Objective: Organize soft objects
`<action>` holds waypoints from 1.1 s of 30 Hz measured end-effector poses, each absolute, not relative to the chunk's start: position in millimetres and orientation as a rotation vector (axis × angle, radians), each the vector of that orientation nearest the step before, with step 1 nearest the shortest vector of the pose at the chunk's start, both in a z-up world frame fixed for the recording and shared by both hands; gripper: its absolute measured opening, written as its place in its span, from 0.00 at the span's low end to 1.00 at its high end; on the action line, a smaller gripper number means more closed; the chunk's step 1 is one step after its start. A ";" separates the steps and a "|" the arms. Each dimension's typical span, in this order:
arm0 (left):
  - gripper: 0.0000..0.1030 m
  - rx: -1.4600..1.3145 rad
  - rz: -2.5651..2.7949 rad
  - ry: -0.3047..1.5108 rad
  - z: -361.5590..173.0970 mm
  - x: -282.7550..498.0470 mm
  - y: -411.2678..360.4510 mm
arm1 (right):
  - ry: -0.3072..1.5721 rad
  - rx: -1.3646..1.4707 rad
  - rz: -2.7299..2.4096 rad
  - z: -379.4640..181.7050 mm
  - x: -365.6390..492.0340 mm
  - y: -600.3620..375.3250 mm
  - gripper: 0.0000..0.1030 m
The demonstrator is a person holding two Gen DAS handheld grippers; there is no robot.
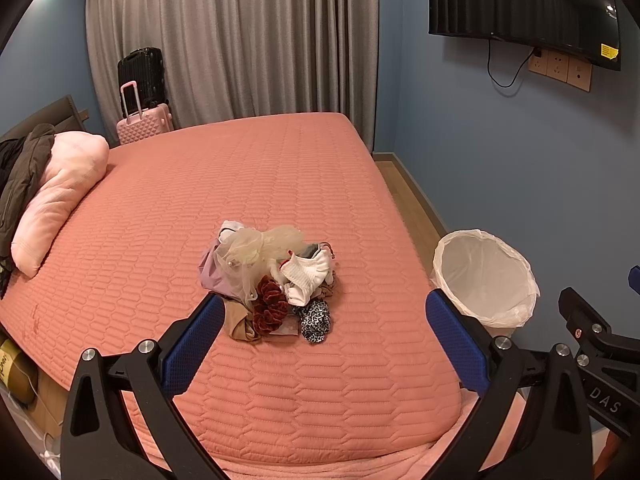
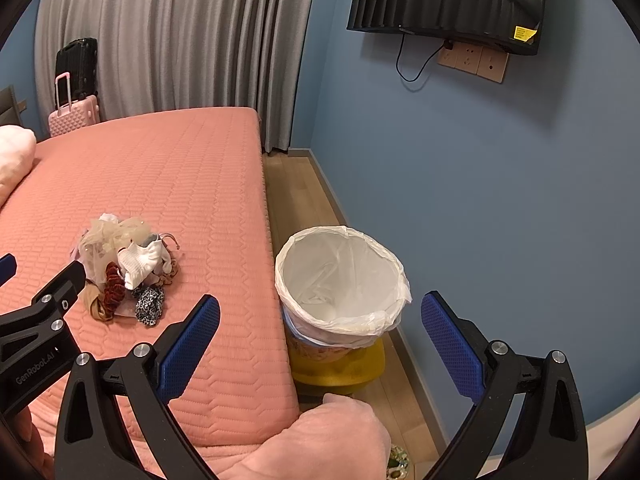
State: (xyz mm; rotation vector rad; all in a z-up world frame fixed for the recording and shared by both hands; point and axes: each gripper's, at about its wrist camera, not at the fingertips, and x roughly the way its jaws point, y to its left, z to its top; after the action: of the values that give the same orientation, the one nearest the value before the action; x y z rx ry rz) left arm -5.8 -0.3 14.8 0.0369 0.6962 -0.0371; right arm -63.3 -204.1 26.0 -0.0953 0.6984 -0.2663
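A small pile of soft things (image 1: 269, 276) (image 2: 126, 270) lies on the pink quilted bed (image 1: 248, 184) (image 2: 168, 168): a cream mesh puff (image 1: 262, 246), white socks (image 1: 306, 276) (image 2: 140, 262), a dark red scrunchie (image 1: 270, 304) (image 2: 112, 286), a leopard-print scrunchie (image 1: 316, 320) (image 2: 149, 306) and a lilac cloth (image 1: 214, 272). My left gripper (image 1: 326, 334) is open just short of the pile, holding nothing. My right gripper (image 2: 320, 340) is open and holds nothing, hanging over the bed's right edge near a bin with a white liner (image 2: 340, 276) (image 1: 486, 276).
The bin stands on a yellow stool (image 2: 340, 368) on the wood floor between bed and blue wall. A pink pillow (image 1: 60, 196) and dark clothing (image 1: 20, 168) lie at the bed's left. Pink (image 1: 146, 126) and black (image 1: 142, 78) suitcases stand by the grey curtain. A TV (image 1: 520, 4) hangs on the wall.
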 end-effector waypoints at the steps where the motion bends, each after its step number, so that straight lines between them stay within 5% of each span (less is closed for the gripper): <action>1: 0.93 0.037 -0.037 0.696 14.7 -5.8 -0.1 | 0.698 -0.095 -0.267 26.5 -63.3 -204.4 0.95; 33: 0.93 0.035 -0.048 0.690 16.1 -7.3 -1.3 | 0.696 -0.114 -0.282 29.1 -60.8 -201.0 0.95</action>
State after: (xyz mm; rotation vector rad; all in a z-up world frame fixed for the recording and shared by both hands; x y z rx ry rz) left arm -7.3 -1.3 16.1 0.0345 0.6904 -0.0475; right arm -60.8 -201.0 29.1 -0.1144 0.6959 -0.2822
